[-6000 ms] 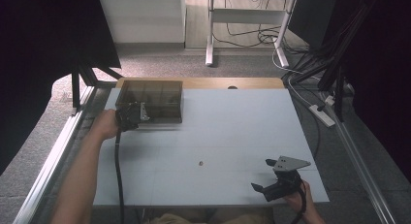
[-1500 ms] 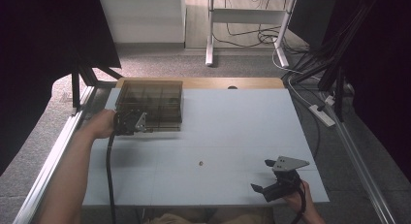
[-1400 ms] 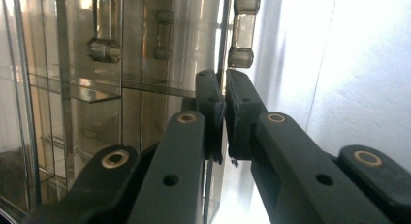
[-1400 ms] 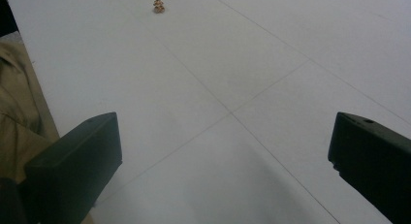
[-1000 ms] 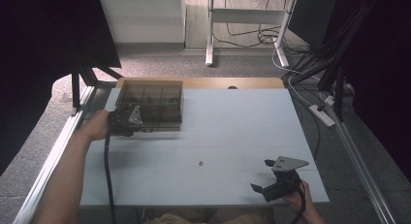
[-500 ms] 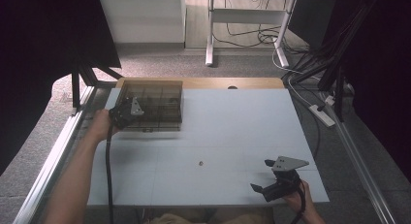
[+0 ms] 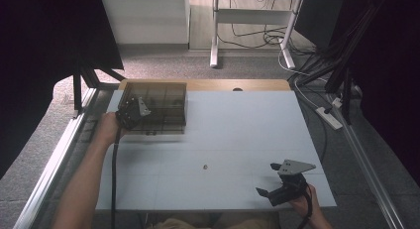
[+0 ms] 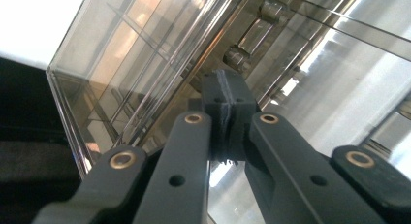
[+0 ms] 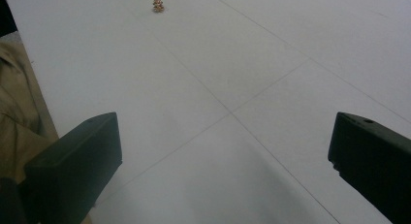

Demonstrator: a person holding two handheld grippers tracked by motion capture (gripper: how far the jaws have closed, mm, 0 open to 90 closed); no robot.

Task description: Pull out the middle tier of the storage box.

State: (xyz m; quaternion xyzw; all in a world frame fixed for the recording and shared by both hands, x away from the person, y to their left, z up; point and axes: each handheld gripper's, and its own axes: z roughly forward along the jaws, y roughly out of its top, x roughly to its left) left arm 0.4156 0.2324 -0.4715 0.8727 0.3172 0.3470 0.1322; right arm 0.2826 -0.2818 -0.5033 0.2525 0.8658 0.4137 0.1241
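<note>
Overhead, we see the left hand-held gripper (image 7: pixel 132 111) at the near-left edge of the box (image 7: pixel 163 107), a smoky clear case lying at the far-left of the tabletop (image 7: pixel 237 135), and the right hand-held gripper (image 7: pixel 277 192) resting near the near-right corner, well apart from it. From there we cannot tell how the left jaws stand. Along the left hand-held gripper (image 8: pixel 227 95) itself we find them pressed together, tips meeting with nothing visible between them, right against the box (image 8: pixel 145 54) beside its hinge barrels (image 8: pixel 252 37); they have just been closing. Through the walls we make out dividers forming compartments, but not what lies in them. Along the right hand-held gripper (image 9: pixel 228 151) the jaws stand wide apart over bare tabletop (image 9: pixel 252 88), with a small brown bit (image 9: pixel 158 5) lying farther off; overhead, that bit (image 7: pixel 205 166) is a speck mid-table.
</note>
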